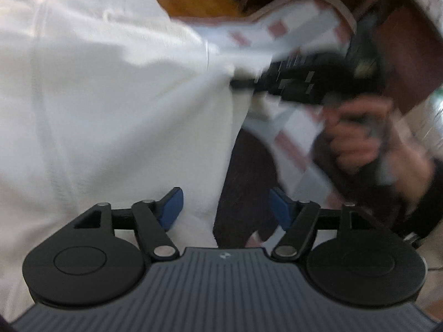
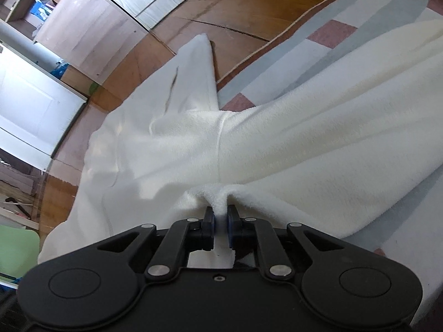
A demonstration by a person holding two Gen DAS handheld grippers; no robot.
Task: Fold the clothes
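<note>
A white fleece garment lies spread over a checked cloth surface and hangs off its far edge. My right gripper is shut on a pinched fold of the garment's near edge, which bunches up between the blue pads. In the blurred left wrist view the same white garment fills the left half. My left gripper stands open above it, its blue pads wide apart with nothing pressed between them. The right gripper also shows there, dark and blurred, held by a hand and biting the garment's edge.
The checked grey, white and pink cloth covers the surface under the garment. A wooden floor lies beyond, with pale cabinets and a white door at the left. A green seat sits low left.
</note>
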